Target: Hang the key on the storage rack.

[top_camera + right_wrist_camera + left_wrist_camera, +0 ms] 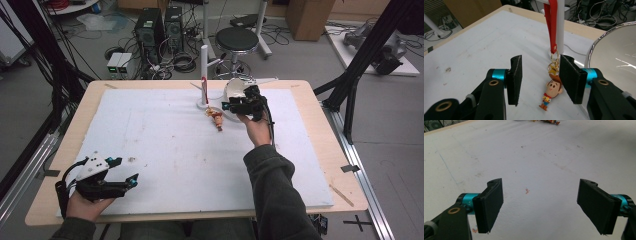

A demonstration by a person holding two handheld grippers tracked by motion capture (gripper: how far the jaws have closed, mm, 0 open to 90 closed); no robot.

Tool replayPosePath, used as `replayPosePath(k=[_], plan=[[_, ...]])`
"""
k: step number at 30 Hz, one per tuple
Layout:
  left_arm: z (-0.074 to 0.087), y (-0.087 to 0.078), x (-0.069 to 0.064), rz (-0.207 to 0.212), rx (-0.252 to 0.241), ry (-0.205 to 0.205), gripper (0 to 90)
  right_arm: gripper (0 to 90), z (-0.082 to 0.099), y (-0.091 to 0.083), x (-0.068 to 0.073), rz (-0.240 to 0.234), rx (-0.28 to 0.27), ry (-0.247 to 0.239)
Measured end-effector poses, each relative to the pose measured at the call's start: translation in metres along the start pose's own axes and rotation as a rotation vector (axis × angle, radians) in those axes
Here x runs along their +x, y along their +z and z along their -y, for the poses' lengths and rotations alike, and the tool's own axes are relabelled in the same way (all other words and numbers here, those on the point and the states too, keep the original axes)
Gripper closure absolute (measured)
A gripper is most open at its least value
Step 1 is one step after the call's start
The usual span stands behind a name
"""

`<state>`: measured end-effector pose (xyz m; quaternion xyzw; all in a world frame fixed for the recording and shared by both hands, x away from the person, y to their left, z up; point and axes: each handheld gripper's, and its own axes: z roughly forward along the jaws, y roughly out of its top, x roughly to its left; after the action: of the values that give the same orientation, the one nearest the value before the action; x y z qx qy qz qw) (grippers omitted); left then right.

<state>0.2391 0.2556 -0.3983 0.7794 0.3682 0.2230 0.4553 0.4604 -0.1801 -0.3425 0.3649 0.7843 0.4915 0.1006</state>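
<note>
hovering over the far middle of the mat (150,150), the right gripper (541,80) had its jaws part open with nothing clamped. the keychain figure (551,93) lay flat on the mat between them, closer to the right jaw, feet toward the camera. its gold ring (554,61) joined a red strap (551,22) that ran up a white post (560,25) just beyond the jaw tips. a shiny bowl (614,57) sat right of the right jaw; i could not tell whether they touched.

judgement: step in hand was likely picking up the figure. to do it well, centre the jaws on the head or body, shift slightly toward the right jaw's side, lower until the pads straddle it, then close gently. keep clear of the post and bowl, and mind the strap: it may tether the figure.

figure: small, brown hat, round pale face, yellow and red clothes, brown boots. looked hard and smooth, so could slip from a tip grip.

left gripper (107,182) rested near the mat's near left corner, jaws wide apart and empty, bare stained mat between them, well apart from the figure.
</note>
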Motion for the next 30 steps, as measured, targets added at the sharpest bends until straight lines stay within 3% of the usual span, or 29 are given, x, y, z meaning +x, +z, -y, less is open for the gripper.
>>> replayPosePath(k=[30], plan=[[-0.001,0.000,-0.001,0.000,-0.002,0.008,21.6,39.4,0.023,-0.022,0.004,-0.025,-0.016,-0.011]])
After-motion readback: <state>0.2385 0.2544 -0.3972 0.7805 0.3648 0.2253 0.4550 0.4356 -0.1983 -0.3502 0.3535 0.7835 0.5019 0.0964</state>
